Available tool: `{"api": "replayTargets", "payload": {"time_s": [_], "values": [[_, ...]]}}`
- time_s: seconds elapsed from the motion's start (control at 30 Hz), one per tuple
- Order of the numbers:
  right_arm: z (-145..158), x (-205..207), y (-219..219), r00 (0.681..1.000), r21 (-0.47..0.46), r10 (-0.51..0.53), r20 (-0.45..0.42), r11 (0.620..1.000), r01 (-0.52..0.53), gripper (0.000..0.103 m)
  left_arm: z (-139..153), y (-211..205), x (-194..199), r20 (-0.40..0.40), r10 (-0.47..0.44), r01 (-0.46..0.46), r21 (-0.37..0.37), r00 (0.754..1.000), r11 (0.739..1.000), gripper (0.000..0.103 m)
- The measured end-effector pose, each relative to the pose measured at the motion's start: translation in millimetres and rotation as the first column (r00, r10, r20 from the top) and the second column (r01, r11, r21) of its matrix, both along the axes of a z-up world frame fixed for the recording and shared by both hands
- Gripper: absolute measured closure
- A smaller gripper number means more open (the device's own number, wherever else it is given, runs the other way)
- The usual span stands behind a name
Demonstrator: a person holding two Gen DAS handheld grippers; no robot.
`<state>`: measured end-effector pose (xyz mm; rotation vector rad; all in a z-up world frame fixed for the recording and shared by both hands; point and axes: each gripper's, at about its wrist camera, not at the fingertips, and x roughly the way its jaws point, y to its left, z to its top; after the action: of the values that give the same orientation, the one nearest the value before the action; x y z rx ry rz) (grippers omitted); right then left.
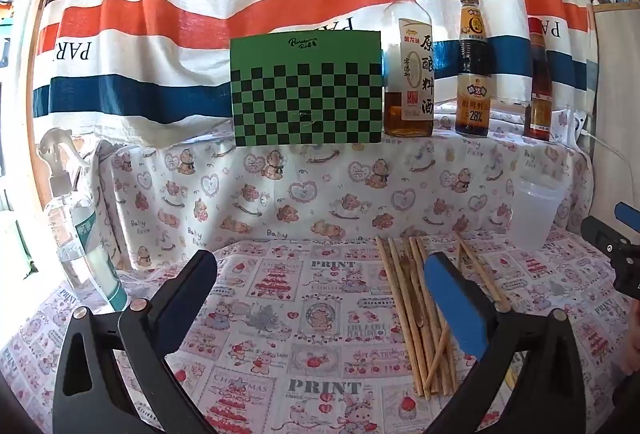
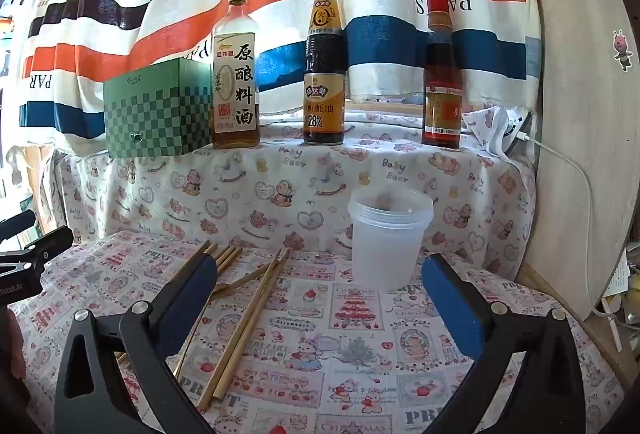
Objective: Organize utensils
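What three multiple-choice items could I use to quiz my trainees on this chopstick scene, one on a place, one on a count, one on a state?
1. Where does the plastic cup stand relative to the chopsticks?
A. To their right, by the raised ledge
B. To their left, beside the spray bottle
C. On the ledge among the bottles

2. How many sauce bottles stand on the ledge?
A. One
B. Three
C. Five

3. What state is the right gripper in?
A. Shut on a chopstick
B. Shut on the cup
C. Open, holding nothing

Answers:
1 A: the right wrist view shows the cup right of the chopsticks, on the tablecloth.
2 B: the cooking wine bottle, dark sauce bottle and red-capped bottle stand in a row.
3 C: its jaws are spread wide with only cloth between them.
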<state>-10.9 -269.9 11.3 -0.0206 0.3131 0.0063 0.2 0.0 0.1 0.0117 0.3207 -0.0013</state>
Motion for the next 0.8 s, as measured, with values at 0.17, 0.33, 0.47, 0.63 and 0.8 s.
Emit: {"api": "replayTargets", "payload": {"time_s": [0.17, 0.33, 0.47, 0.63, 0.8], "values": [[-0.3, -0.5, -0.8, 1.000, -0.032, -0.006, 0.013, 0.999, 0.007, 0.000, 0.9, -0.4, -2.9, 0.017, 0.003, -0.003, 0.004, 1.000, 1.000, 0.000], [-0.8, 0.9, -2.4, 1.000, -0.030, 0.003, 0.009, 1.000, -0.002, 0.000, -6.1, -6.1, -2.8, 0.010, -0.006, 0.006, 0.005, 1.000, 1.000, 0.000], [0.2, 0.7, 3.7, 1.000, -0.024, -0.002, 0.001, 1.000, 0.002, 0.000, -3.0, -4.7, -3.3, 0.016, -0.013, 0.013, 0.001, 1.000, 1.000, 0.000], [0.1, 0.0, 2.2, 1.000, -0.018, -0.003, 0.003, 1.000, 0.003, 0.000, -2.3, -6.2, -5.5, 0.022, -0.020, 0.020, 0.001, 1.000, 1.000, 0.000], [0.4, -2.1, 0.4, 1.000, -0.016, -0.020, 0.011, 1.000, 0.020, 0.000, -4.0, -0.7, 3.5, -0.041, -0.026, 0.025, -0.035, 0.999, 0.999, 0.000]]}}
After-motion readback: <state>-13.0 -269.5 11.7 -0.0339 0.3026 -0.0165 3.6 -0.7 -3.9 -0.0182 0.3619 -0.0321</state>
